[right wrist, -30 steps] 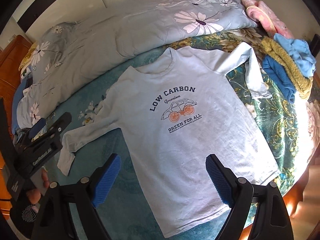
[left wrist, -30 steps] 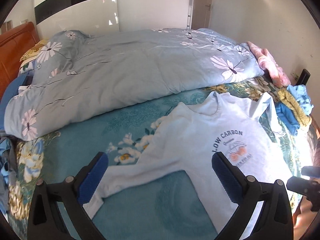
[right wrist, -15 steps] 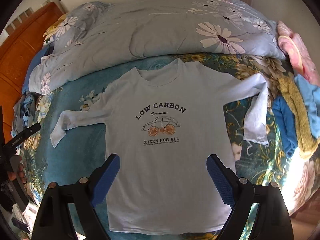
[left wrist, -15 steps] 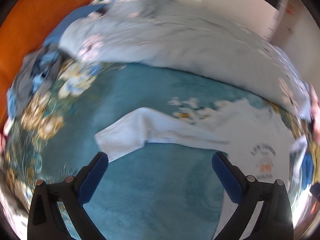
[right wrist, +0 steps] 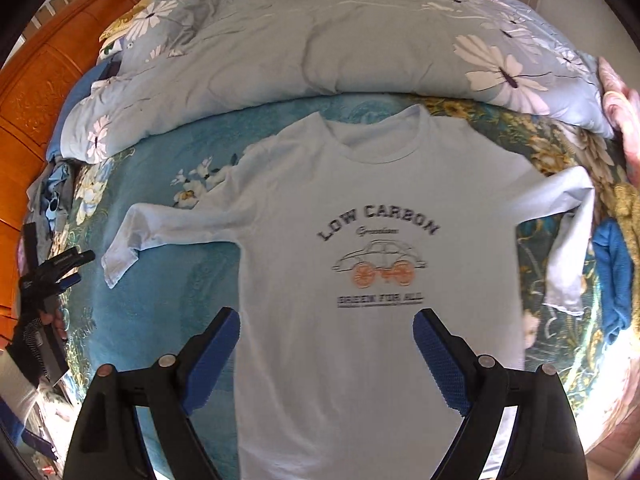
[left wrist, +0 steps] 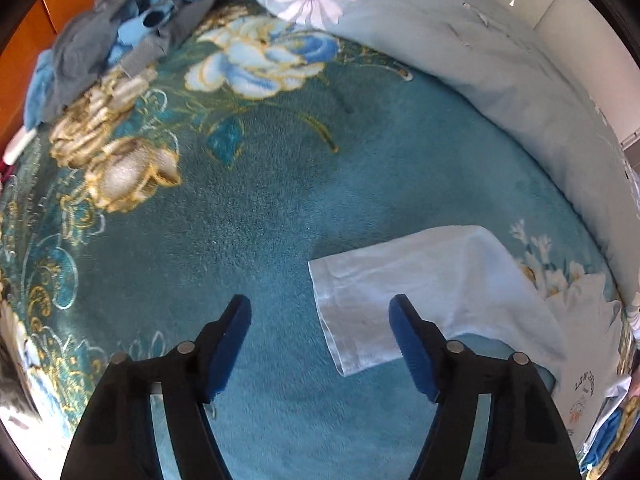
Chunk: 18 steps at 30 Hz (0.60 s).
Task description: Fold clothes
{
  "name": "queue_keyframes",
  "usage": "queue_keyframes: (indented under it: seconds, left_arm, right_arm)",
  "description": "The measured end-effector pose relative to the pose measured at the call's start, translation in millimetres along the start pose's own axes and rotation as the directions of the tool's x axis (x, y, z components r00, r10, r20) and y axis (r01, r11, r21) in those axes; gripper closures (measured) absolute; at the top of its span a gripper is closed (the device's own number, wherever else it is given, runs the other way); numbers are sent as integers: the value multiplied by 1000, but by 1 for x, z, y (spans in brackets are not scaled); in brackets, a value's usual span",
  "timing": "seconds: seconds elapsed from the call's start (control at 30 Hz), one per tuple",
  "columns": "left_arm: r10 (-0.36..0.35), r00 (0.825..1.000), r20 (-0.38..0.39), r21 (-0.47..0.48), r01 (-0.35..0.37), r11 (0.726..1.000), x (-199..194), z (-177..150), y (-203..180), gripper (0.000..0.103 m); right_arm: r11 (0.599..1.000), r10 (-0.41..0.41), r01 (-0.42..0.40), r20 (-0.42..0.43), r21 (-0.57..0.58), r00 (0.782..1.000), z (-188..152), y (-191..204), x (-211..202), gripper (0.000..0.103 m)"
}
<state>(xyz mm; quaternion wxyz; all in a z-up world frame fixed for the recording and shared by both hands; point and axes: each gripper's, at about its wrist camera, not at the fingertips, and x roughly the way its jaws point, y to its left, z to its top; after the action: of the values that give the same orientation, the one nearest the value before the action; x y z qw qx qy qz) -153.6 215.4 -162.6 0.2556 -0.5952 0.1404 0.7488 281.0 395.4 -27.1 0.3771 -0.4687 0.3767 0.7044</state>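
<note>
I note the shirt (right wrist: 360, 272) flat, print up, on the bed (left wrist: 260, 200), L hand-held gripper (left wrist: 320, 320) closing over its sleeve cuff (left wrist: 360, 312) w/o touching, R hand-held gripper (right wrist: 326, 332) spread above the hem, holding nothing.

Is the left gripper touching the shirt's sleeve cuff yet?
Cannot tell. In the left wrist view the left gripper, jaws closing, has the sleeve cuff lying between its pads, which press nothing; their height above the cloth is unclear.
</note>
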Motion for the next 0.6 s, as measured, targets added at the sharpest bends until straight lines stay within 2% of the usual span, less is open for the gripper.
queue_keyframes:
  seconds: [0.1,0.17,0.23,0.33,0.4,0.43,0.47,0.6]
  left_arm:
    - [-34,999,-29,11,35,999,16,4,1,32]
    - [-38,998,-52,29,40,999,26,4,0,48]
    - [-34,997,-74,26,36,999,35,4,0,59]
    - [-26,997,-72,15,27,1000,39,1,1,63]
    - [-23,998,-64,2,23,1000,38,-2,2,75]
    - [-29,998,-63,-4,28,1000,37,-4,2,88]
    - [-48,997,-63,-13,47,999,37,-5,2,94]
    - [-84,995,-53,-12,83,996,33,-10,-7,98]
  right_arm:
    - [1000,0,-1,-21,-15,1000,-6,23,11,13]
    - [1000,5,-6,-30,-17,1000,-7,36,18,13]
    - [1000,9,-9,-36,-9,999,-8,46,22,13]
    - [1000,9,-9,-37,-3,999,-6,58,24,13]
    - [1000,5,-5,-39,-5,999,-5,64,25,13]
    - [1000,3,-3,-41,-7,999,-4,66,25,13]
    - [1000,1,-1,-44,-8,999,-4,68,26,13]
    - [1000,2,-2,-50,10,999,-4,74,27,13]
